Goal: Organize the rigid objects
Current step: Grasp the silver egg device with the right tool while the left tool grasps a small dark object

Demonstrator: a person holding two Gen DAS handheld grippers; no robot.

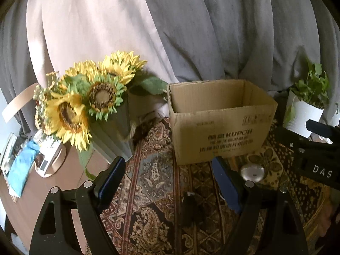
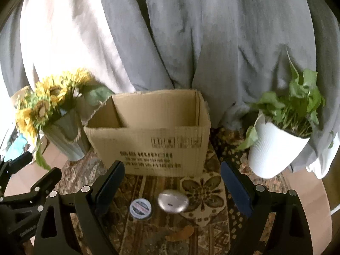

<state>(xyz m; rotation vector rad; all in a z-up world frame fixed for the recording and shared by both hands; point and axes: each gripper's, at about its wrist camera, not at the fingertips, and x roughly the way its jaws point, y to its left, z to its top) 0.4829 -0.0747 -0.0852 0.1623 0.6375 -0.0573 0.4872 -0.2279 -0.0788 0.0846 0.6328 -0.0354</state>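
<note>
An open brown cardboard box (image 1: pixel 216 125) stands on the patterned cloth; it also shows in the right wrist view (image 2: pixel 153 140). A silver rounded object (image 2: pixel 173 201) and a small round tin (image 2: pixel 141 208) lie side by side in front of the box, between my right gripper's fingers. The silver object shows in the left wrist view (image 1: pixel 252 171) just right of my left gripper's right finger. A dark small object (image 1: pixel 190 210) lies between the left fingers. My left gripper (image 1: pixel 170 182) is open and empty. My right gripper (image 2: pixel 173 189) is open and empty.
A vase of sunflowers (image 1: pixel 93 104) stands left of the box. A white pot with a green plant (image 2: pixel 276 142) stands to its right. Grey curtains hang behind. A low wooden table with clutter (image 1: pixel 31 161) sits at far left. An orange scrap (image 2: pixel 180 232) lies on the cloth.
</note>
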